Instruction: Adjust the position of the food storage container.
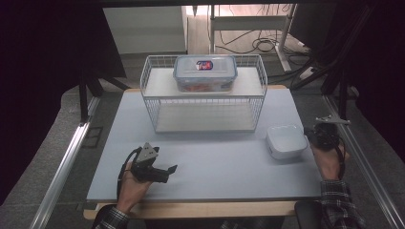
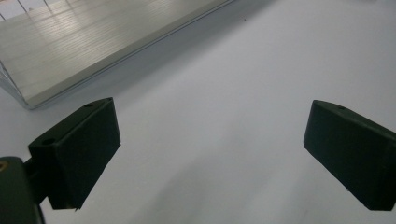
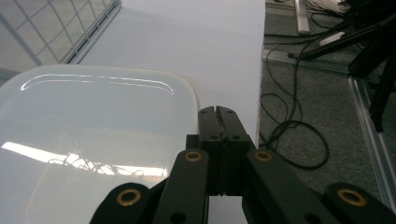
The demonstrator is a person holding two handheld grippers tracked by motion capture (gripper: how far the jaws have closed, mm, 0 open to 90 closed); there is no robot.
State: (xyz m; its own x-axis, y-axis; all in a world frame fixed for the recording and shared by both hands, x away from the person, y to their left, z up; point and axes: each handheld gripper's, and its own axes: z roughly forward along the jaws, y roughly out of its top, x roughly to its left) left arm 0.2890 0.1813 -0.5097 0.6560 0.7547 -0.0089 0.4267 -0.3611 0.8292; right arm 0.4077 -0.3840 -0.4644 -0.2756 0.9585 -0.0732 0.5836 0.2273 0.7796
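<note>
White dish [image 1: 285, 141] empty; lidded box [image 1: 205, 72] holds something red.

white, pale grey and black
white bowl [image 1: 285, 141] on a pale grey worktop [image 1: 215, 162]; white wire rack [image 1: 204, 93]; black tools; plaid sleeves [image 1: 341, 202].

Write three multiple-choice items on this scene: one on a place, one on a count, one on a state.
1. Where is the lidded box?
A. on the rack's top shelf
B. on the table
C. in the left tool

2. How many white dishes are on the table?
A. one
B. two
C. three

3. How do the right tool's jaws stand?
A. wide apart
B. shut
C. clamped on the rack

Key: 1 A, the box sits on the upper shelf; 2 A, a single dish lies near the right edge; 3 B, the jaws meet beside the dish.
</note>
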